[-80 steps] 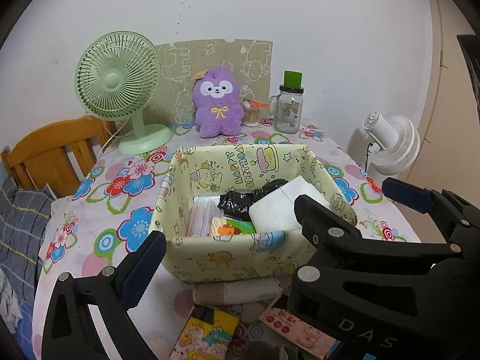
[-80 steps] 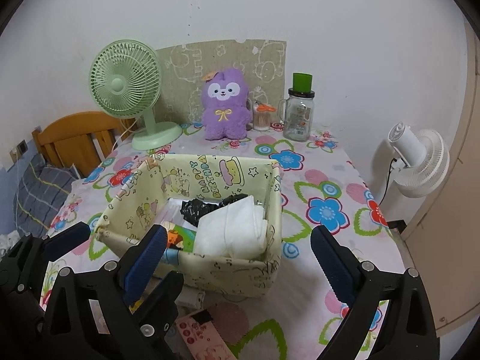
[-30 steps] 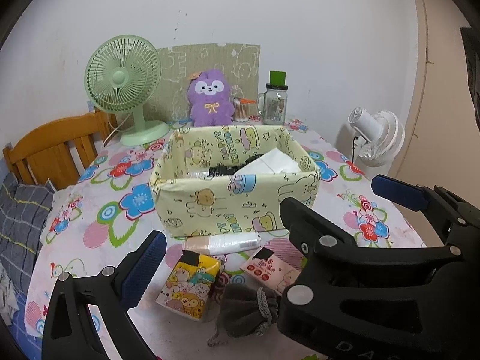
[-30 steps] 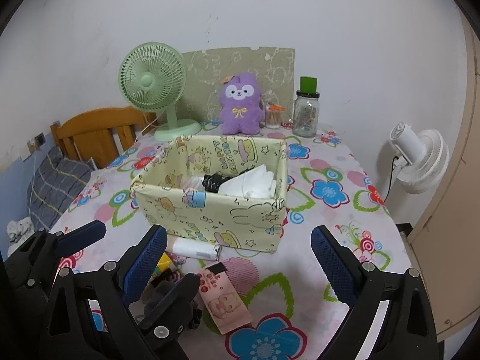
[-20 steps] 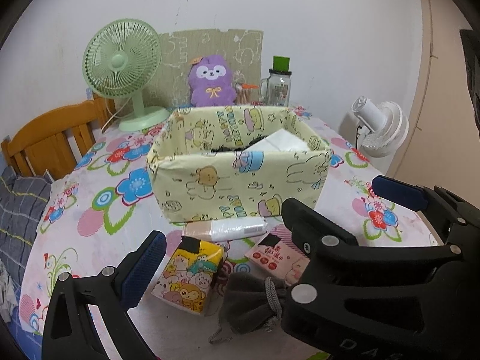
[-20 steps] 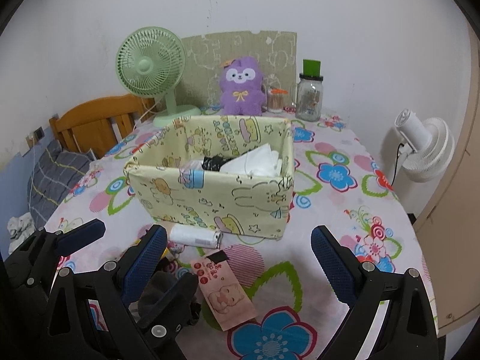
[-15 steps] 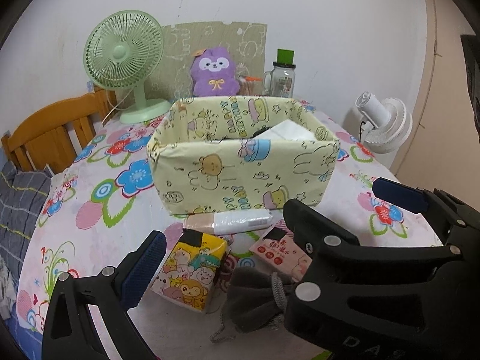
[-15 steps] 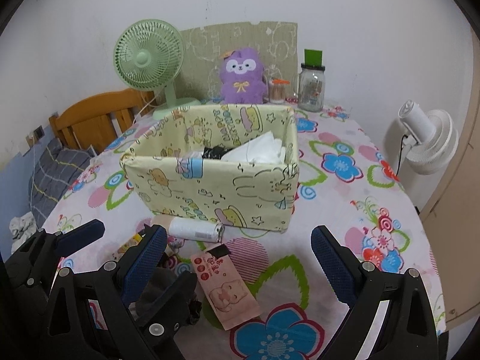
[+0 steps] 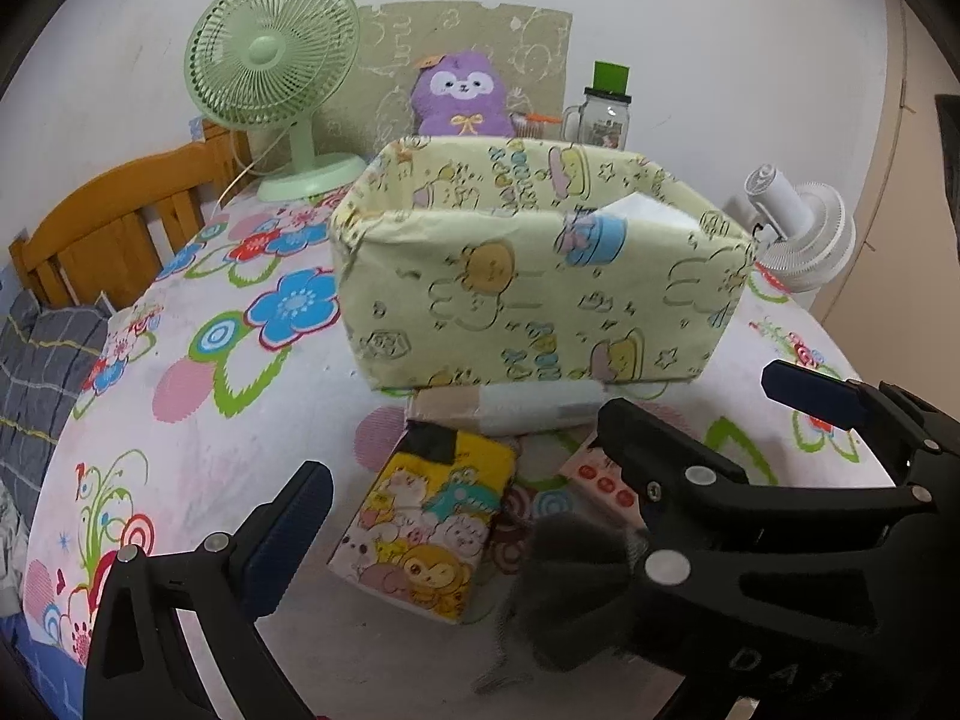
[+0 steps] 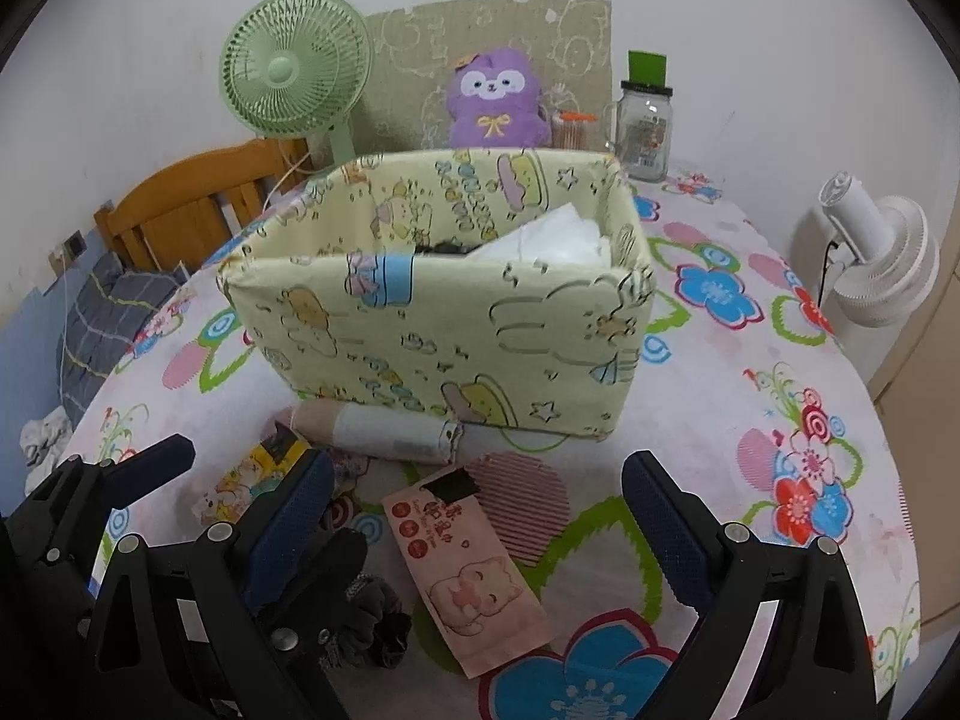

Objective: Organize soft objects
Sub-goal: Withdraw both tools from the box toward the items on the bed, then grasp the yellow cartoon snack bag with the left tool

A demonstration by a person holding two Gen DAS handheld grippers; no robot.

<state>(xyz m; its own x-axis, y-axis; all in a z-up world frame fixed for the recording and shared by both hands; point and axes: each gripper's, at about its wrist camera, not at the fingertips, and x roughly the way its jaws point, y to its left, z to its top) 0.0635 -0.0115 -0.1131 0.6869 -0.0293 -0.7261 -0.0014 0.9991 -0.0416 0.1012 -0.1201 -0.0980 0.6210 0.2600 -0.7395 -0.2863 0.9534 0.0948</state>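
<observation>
Left wrist view: low over the table's near edge, facing 12 o'clock, close to the yellow box (image 9: 540, 276). Right wrist view: slightly higher, from the right. Shared: box, green fan (image 10: 294, 72), purple plush (image 10: 495, 99).

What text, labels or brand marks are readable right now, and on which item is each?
"DAS" (possibly cut off): embossed on the black gripper body at the left wrist view's lower right.
Pink packet: Chinese characters and red dots, too blurred to read.
Fabric storage box: cartoon lettering, not legible.
Glass jar label: too small.
Cartoon tissue pack: pictures only.
</observation>
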